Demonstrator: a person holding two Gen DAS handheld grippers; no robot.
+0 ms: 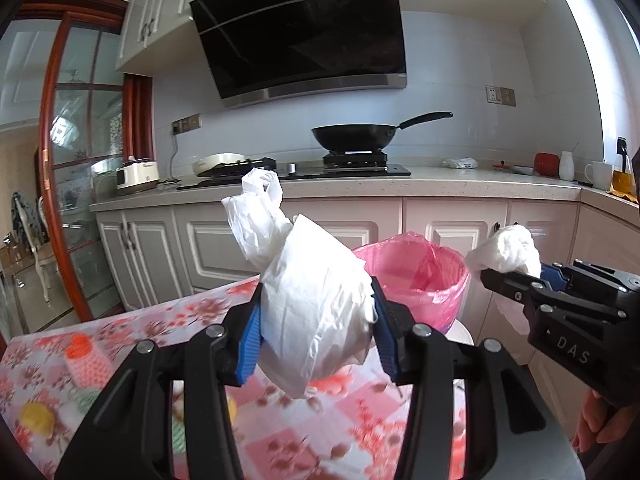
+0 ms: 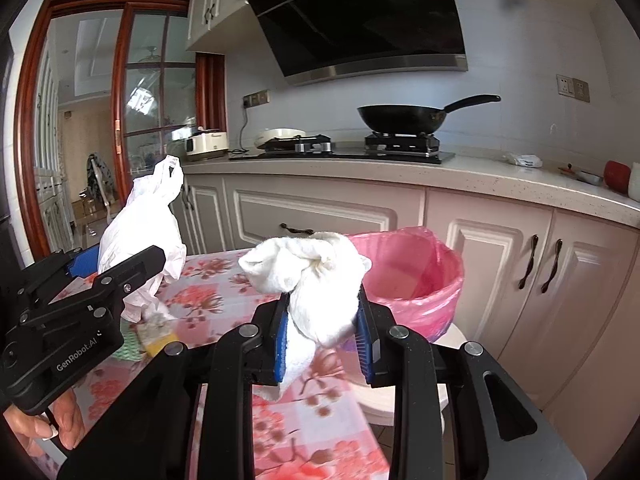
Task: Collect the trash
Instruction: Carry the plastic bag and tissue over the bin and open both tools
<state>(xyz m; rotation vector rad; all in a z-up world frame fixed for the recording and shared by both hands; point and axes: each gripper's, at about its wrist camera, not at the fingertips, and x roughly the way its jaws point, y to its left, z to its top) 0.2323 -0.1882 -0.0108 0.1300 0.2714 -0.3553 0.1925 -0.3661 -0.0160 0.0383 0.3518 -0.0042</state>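
Kitchen, two wrist views, listed from left to right.

1. Sliding door (image 2: 156, 92): red-brown wooden frame with glass panes, far left, a further room visible beyond it.
2. Table (image 1: 132, 332): covered by a pink and red floral cloth. Small coloured items lie on its left part, blurred, kind not clear.
3. Small cream appliance (image 1: 137, 176): at the left end of the countertop (image 1: 460, 184), cord running up to a wall socket.
4. Left gripper (image 1: 316, 312): black frame, blue pads. Jaws partly closed and pressing both sides of a white plastic bag (image 1: 316, 304), which is crumpled and bulging, its handles sticking up to the left. The bag is lifted clear of the table. In the right wrist view a person's fingers (image 2: 60, 420) grasp the handle of this gripper.
5. Gas hob (image 1: 304, 170): black glass, on the countertop. A pale shallow pan sits on the left burner, a black wok (image 1: 352, 138) with a long handle on the right burner. Black slanted range hood (image 1: 304, 36) above.
6. Trash bin (image 2: 416, 284): lined with a pink bag, open top, standing just past the far right corner of the table, in front of the white base cabinets. Inside looks empty of trash as far as visible.
7. Right gripper (image 2: 324, 320): same build. Jaws narrow, clamped on a wad of white tissue paper (image 2: 316, 276), held above the table edge, just left of the bin rim.
8. Right end of countertop: small white packet, red container (image 1: 546, 164), white bottle, white mug (image 1: 598, 174).
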